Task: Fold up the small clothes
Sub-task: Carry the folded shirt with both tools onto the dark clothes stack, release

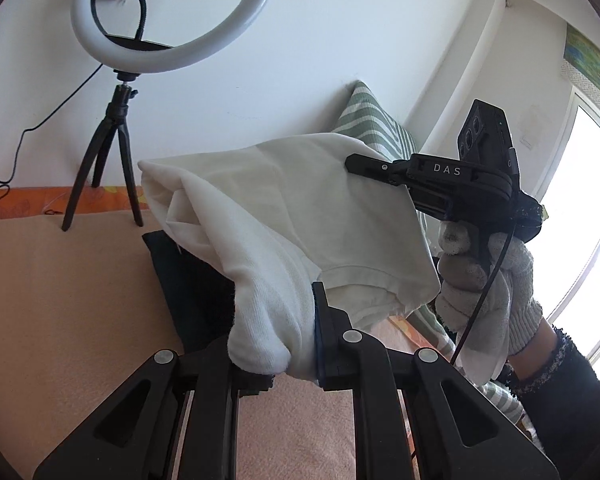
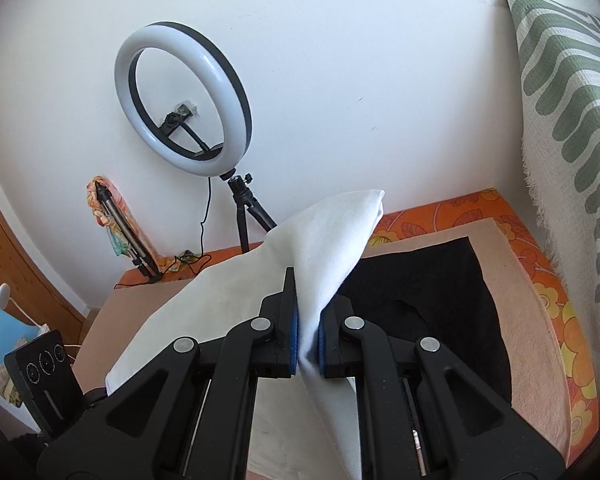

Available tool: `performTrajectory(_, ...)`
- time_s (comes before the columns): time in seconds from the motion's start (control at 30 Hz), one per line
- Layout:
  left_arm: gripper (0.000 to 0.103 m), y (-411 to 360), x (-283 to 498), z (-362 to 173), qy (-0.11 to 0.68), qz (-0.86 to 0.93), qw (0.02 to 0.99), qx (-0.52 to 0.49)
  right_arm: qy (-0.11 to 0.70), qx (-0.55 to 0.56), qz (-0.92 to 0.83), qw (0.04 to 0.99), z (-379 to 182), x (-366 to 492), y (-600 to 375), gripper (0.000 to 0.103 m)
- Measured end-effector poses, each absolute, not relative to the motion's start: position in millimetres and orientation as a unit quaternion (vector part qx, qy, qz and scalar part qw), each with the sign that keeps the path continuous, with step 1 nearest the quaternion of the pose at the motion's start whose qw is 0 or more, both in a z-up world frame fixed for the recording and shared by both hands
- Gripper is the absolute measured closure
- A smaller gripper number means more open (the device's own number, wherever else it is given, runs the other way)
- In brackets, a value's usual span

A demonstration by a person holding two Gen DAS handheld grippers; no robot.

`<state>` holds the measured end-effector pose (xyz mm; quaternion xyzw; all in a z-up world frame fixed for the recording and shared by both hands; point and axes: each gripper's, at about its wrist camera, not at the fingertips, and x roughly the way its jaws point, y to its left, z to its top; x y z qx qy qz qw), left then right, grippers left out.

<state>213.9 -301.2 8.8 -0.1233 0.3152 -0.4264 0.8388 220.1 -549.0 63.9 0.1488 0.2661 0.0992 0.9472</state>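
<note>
- left wrist view: the white cloth (image 1: 284,216) is hanging bunched up in the air over the peach blanket (image 1: 60,300).
- the left gripper (image 1: 276,344) is pinching one end, and the right gripper (image 2: 307,344) is pinching another.
- a black cloth (image 2: 440,300) is lying under it, near the striped pillow (image 2: 572,120).

A bedroom at home, rigged for filming

A bed (image 2: 548,280) with an orange flower-print sheet stands against a plain white wall (image 2: 340,60), with a peach blanket (image 1: 60,300) spread over it and a green-and-white striped pillow (image 2: 572,112) propped in the corner. A ring light (image 2: 184,116) on a small tripod stands at the wall, its cable trailing. A bright window (image 1: 588,208), a wooden door (image 2: 24,264) and a blue lamp (image 2: 0,328) at the edges also suggest a lived-in room.
</note>
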Motion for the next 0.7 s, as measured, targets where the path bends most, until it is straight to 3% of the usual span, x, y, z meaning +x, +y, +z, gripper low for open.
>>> performTrajectory(0.5,0.091,-356.2,257.2,-40.4,0.354,-0.425,0.825,-0.115,0.296,0.176,0.1,0.933,3.0,297.0,-627.6,0.095)
performTrajectory(0.7,0.081,-345.9,251.6,-53.8,0.395,-0.406,0.814,-0.127,0.332,0.192,0.023,0.923,-25.4,314.5,-654.4,0.091)
